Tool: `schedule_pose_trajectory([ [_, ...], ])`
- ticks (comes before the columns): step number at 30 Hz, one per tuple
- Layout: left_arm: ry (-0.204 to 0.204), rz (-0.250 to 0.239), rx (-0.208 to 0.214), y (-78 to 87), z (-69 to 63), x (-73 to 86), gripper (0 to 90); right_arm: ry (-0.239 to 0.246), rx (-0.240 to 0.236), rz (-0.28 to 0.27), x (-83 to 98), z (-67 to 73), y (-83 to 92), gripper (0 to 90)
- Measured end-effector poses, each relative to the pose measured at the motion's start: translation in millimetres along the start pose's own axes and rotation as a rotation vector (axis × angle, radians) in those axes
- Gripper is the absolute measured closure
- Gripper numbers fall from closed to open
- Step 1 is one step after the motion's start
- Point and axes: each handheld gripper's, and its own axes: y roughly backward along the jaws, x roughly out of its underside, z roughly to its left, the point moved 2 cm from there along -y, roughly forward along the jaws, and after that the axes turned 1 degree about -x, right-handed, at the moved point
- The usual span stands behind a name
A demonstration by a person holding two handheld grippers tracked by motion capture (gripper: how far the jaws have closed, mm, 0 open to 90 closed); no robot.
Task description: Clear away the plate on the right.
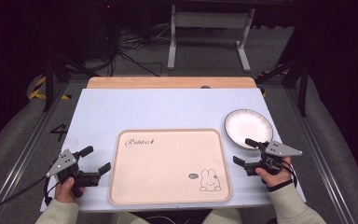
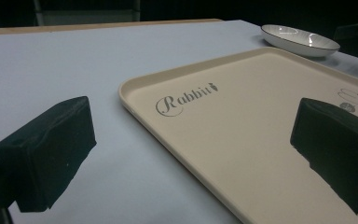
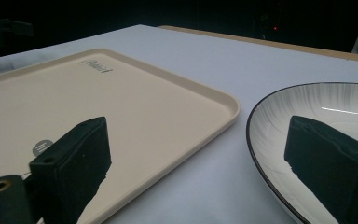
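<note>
A round white plate (image 1: 248,128) with a thin dark rim and faint grey streaks, apparently empty, lies flat on the bench just beside the beige rabbit-printed tray's (image 1: 168,201) far right corner.

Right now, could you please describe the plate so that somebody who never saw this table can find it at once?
Look at the pale blue table and find the large cream tray in the middle of its near half. Just beyond the tray's far right corner lies the plate, close to the open right gripper. It is the one round thing there: white, shallow, with a thin dark rim.
</note>
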Motion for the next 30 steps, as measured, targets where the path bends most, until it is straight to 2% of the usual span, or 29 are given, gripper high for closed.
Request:
schedule_pose_trajectory([
  [18,0.003,0.003,0.0,-0.4,0.6,-0.1,0.4,-0.004,-0.009,-0.002,0.0,-0.5,0.2,7.2],
  [30,0.003,0.003,0.0,-0.3,0.6,-0.1,0.4,-0.006,-0.024,0.018,-0.7,-0.7,-1.4,8.4],
])
